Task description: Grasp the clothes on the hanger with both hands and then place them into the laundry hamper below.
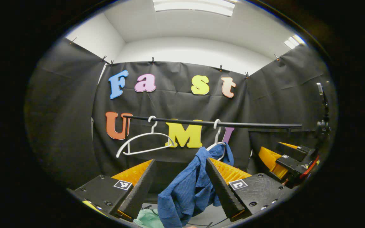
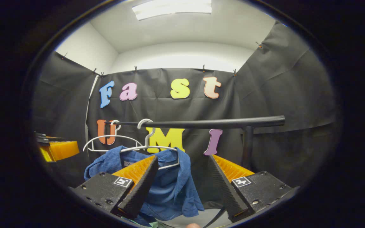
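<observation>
The lower part of the blue ribbed fabric shirt [image 1: 188, 186] runs off the bottom edge of the left gripper view, so how far it hangs under the black horizontal metal rail [image 1: 214, 124] cannot be made out; a pale green crumpled cloth [image 1: 149, 218] beneath it is likewise cut off, and what it lies in cannot be told. In the right gripper view the shirt [image 2: 169, 186] is draped on a white thin wire hanger [image 2: 152, 147] hooked on the rail [image 2: 201, 123], its collar just under the hanger's shoulders and its hem lost below the frame edge. A second, bare white wire hanger [image 1: 144, 142] hangs from the rail farther toward its free end. The left tongs [image 1: 179, 186] stand wide apart under the rail, with the shirt's fabric hanging between the two fingers; whether either finger presses the cloth is hard to tell. The right tongs [image 2: 182, 186] are also spread wide, one finger in front of the shirt below the rail, the other clear of it beside the rail's black upright post [image 2: 247, 145].
</observation>
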Demonstrator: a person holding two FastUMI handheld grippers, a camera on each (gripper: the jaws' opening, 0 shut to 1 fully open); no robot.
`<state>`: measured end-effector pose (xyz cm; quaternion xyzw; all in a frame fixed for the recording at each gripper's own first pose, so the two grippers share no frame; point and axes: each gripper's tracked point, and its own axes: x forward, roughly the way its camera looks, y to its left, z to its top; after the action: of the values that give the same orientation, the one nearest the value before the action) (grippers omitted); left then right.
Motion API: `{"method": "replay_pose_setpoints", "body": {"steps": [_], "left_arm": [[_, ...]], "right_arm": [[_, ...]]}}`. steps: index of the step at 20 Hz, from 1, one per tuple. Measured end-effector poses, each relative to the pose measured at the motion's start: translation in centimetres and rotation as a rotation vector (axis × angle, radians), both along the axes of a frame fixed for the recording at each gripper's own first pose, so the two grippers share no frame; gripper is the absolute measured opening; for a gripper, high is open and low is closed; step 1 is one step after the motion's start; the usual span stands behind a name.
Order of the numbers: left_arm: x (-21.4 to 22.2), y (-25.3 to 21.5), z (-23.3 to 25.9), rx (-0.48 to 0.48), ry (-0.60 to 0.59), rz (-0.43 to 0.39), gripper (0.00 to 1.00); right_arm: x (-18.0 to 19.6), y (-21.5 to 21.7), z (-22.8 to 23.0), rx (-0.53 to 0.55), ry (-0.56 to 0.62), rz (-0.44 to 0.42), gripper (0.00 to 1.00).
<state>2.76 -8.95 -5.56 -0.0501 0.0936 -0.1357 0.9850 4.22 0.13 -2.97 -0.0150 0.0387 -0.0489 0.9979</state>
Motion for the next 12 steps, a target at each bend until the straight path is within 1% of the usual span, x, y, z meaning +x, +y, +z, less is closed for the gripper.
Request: {"method": "replay_pose_setpoints", "body": {"steps": [2,3,6,7,9,10,11,12], "left_arm": [[0.0,-1.7,-0.8,0.005,0.017,-0.035,0.91],[0.0,-2.5,-1.1,0.006,0.025,-0.05,1.0],[0.0,-5.0,-2.5,-0.006,0.054,-0.092,1.0],[0.2,-5.6,-3.1,-0.004,0.064,-0.103,0.96],[0.8,-6.1,-4.7,0.004,0.104,-0.103,0.95],[1.4,-6.4,-5.5,0.006,0.124,-0.098,1.0],[2.0,-6.4,-6.3,0.011,0.138,-0.088,0.95],[2.6,-6.1,-7.0,0.02,0.152,-0.069,0.96]], "right_arm": [[0.5,-0.2,-0.3,0.004,0.006,0.001,0.99],[0.8,-0.4,-0.6,0.003,0.011,-0.003,0.99],[1.8,-0.7,-1.8,0.016,0.033,-0.011,0.99],[2.3,-0.8,-2.4,0.022,0.045,-0.011,1.0],[3.1,-1.1,-3.6,0.031,0.067,-0.006,1.0],[3.6,-1.2,-4.2,0.031,0.077,-0.005,0.99],[4.2,-1.4,-4.7,0.029,0.087,-0.001,0.99],[4.7,-1.5,-5.3,0.024,0.097,-0.001,0.99]]}}
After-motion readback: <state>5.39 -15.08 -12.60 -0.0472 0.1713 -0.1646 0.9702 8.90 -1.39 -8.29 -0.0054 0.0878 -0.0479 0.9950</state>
